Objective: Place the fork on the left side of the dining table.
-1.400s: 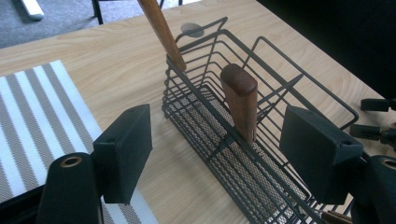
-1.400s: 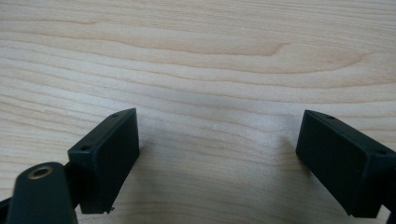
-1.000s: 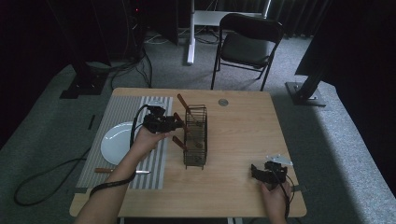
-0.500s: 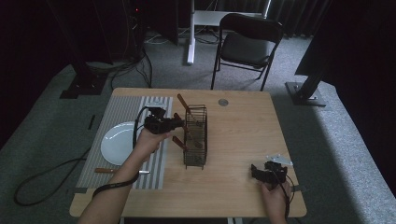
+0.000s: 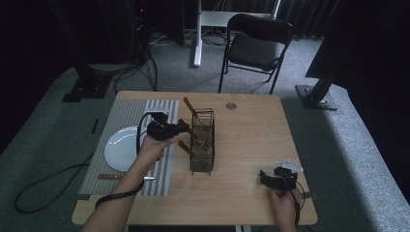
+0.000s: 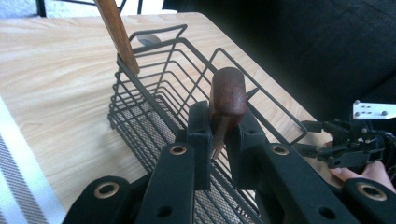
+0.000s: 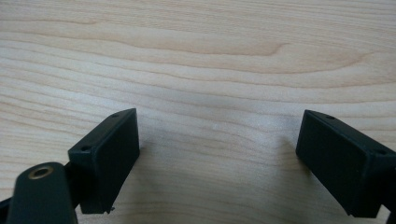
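A black wire basket (image 5: 201,169) (image 6: 154,100) stands mid-table with wooden-handled utensils leaning in it. My left gripper (image 5: 181,128) (image 6: 220,122) is at the basket's left rim. Its jaws have just been closing and now pinch a dark brown wooden handle (image 6: 227,93) that sticks up over the rim. A lighter handle (image 5: 189,105) (image 6: 116,32) leans out at the far end, and another handle (image 5: 184,147) pokes out lower on the left side. My right gripper (image 5: 265,178) (image 7: 217,161) rests low over bare wood near the front right corner, open, nothing between its pads.
A white plate (image 5: 118,147) lies on a striped grey placemat (image 5: 121,116) left of the basket. A knife (image 5: 123,177) lies in front of the plate. A small round disc (image 5: 231,105) sits near the table's far edge. A folding chair (image 5: 258,46) stands beyond.
The left gripper's jaws have closed onto the brown handle at the basket's rim. Both hands have stayed in place.
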